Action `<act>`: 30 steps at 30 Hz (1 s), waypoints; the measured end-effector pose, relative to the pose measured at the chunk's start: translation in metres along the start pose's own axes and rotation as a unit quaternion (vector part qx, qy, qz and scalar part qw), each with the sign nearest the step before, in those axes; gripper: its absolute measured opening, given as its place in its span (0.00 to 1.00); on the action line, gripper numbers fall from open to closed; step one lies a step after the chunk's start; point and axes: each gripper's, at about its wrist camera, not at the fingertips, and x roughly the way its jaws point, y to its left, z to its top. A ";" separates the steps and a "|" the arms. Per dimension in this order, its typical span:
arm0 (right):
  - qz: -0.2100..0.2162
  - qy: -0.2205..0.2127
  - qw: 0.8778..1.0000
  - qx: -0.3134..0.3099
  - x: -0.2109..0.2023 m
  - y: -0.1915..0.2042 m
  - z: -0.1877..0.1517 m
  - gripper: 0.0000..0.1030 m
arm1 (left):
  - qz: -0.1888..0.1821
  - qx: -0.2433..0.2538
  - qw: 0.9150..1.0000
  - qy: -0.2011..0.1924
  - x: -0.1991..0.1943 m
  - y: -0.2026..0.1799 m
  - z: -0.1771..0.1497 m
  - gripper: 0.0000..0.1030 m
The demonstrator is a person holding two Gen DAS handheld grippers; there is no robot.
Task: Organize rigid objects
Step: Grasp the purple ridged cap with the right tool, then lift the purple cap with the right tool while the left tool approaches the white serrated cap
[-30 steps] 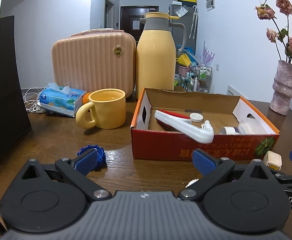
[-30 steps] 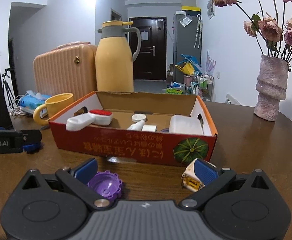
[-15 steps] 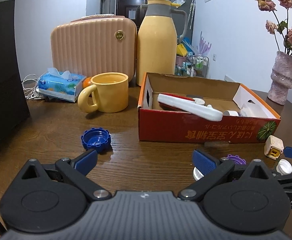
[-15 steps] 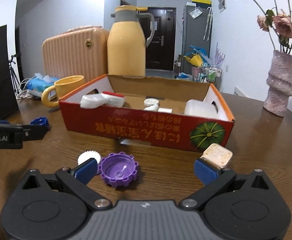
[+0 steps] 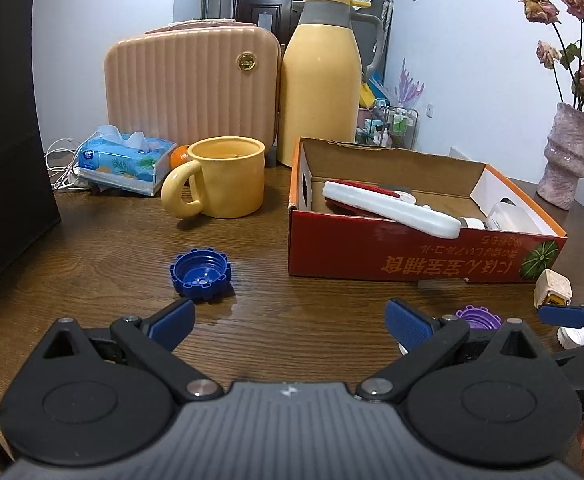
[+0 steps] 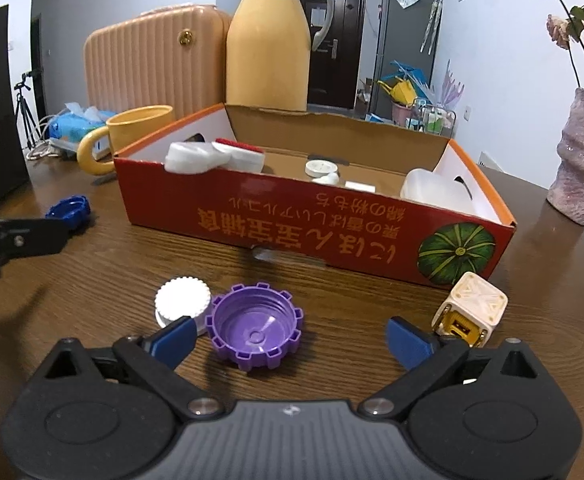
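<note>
Evidently, from the left wrist, the left hand-held gripper [image 5: 289,318] hangs spread and empty over the desk [image 5: 103,248], with a blue cap [image 5: 201,275] just beyond its 11 o'clock fingertip. At 2 o'clock stands the cardboard box [image 5: 420,258], already holding a white brush [image 5: 388,208] and small bottles.

From the right wrist, the right hand-held gripper [image 6: 289,332] is likewise spread, empty, a purple cap [image 6: 255,330] lying between its fingers, a white cap [image 6: 181,300] touching it at 10 o'clock, a cream cube [image 6: 470,312] at 2 o'clock. Judging by this, collecting is midway; next, each gripper should lower, close on its cap, and carry it into the box.
</note>
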 end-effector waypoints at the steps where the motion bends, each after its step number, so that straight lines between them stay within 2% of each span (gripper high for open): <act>1: 0.002 0.004 1.000 0.001 0.003 0.000 0.001 0.92 | 0.000 -0.001 1.000 0.000 0.000 0.001 0.000 1.00; 3: 0.004 0.010 1.000 0.004 0.007 0.000 0.001 0.92 | 0.001 -0.001 1.000 0.002 0.001 0.001 0.000 1.00; 7: 0.012 0.013 1.000 0.005 0.011 -0.001 0.001 0.84 | 0.000 0.001 1.000 0.003 0.001 0.000 0.000 1.00; 9: 0.016 0.014 1.000 0.004 0.013 -0.001 0.000 0.77 | -0.001 0.001 1.000 0.004 0.002 0.000 0.000 1.00; 12: 0.035 0.011 0.999 0.009 0.012 -0.002 -0.001 0.54 | -0.001 0.001 1.000 0.004 0.002 0.000 -0.001 1.00; 13: 0.038 0.007 0.999 0.009 0.011 -0.002 -0.001 0.52 | -0.001 0.001 1.000 0.004 0.002 -0.001 -0.001 1.00; 30: 0.039 -0.043 0.998 0.027 -0.012 -0.016 0.000 0.52 | -0.006 0.006 1.000 0.005 0.008 -0.008 -0.001 1.00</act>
